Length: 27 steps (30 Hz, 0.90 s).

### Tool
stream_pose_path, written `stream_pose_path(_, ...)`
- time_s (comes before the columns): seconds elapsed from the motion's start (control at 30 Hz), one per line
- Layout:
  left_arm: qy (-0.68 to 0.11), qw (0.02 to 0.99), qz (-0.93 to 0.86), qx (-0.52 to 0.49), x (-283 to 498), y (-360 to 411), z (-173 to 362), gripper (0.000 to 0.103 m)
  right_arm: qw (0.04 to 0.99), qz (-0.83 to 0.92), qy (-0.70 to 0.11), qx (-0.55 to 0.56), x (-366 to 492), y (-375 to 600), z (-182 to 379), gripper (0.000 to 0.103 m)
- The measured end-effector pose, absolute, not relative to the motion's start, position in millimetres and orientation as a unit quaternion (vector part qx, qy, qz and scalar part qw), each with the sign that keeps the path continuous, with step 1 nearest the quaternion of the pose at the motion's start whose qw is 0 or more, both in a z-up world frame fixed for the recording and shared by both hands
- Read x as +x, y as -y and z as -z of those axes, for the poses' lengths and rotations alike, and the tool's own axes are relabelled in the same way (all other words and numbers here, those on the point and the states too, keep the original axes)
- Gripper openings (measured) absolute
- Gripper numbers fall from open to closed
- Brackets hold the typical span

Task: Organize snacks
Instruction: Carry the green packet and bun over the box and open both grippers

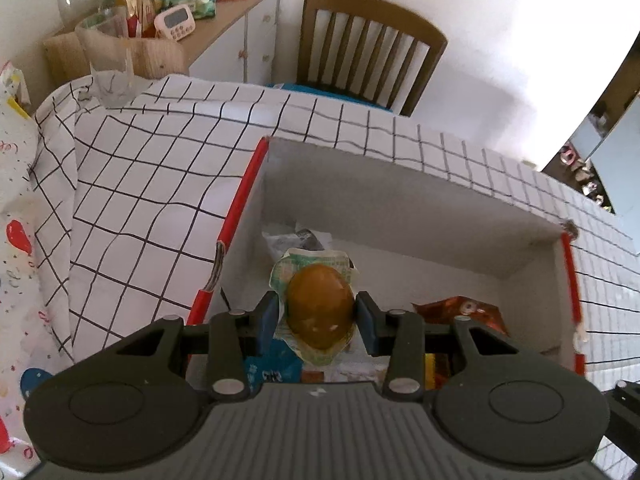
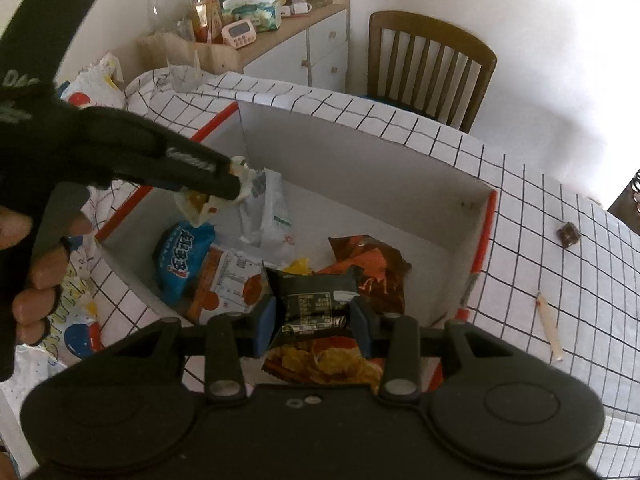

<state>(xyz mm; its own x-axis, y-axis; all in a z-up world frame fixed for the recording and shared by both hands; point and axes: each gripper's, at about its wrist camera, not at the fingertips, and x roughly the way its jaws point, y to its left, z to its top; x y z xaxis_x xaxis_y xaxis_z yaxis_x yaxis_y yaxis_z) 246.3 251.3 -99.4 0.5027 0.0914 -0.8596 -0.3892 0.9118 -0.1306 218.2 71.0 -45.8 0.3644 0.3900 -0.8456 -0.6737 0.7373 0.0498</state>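
A white cardboard box with red edges stands on the checked tablecloth. My left gripper is shut on a packaged brown egg snack and holds it over the box's left part; it also shows in the right wrist view. My right gripper is shut on a black snack packet over the box's near side. Inside lie a blue packet, a white packet, an orange-brown bag and a chips bag.
A small dark wrapped sweet and a thin stick snack lie on the cloth to the right of the box. A glass stands at the table's far left corner. A wooden chair and a cluttered sideboard are behind the table.
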Motion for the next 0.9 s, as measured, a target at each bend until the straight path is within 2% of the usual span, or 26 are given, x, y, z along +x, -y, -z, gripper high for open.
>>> stream_pose_path(0.4,-0.497,0.844,-0.136,-0.15,257,-242,118,0.042,0.802,-0.327,-0.475,-0.154,227,-83,61,0.04)
stream_pose_path(0.63,-0.487,0.85,-0.139,-0.147,247,-239,110,0.043,0.801,-0.326,-0.481,-0.141,228,-81,60,0.047)
stream_pose_path(0.67,-0.485,0.851,-0.138,-0.147,246,-239,108,0.044,0.802,-0.326,-0.481,-0.139,227,-80,59,0.048)
stream_pose_path(0.77,-0.473,0.858,-0.135,-0.149,238,-237,98,0.058,0.806,-0.321,-0.477,-0.14,224,-75,56,0.05)
stream_pose_path(0.9,-0.457,0.869,-0.125,-0.14,226,-228,82,0.061,0.812,-0.32,-0.47,-0.134,220,-66,47,0.055)
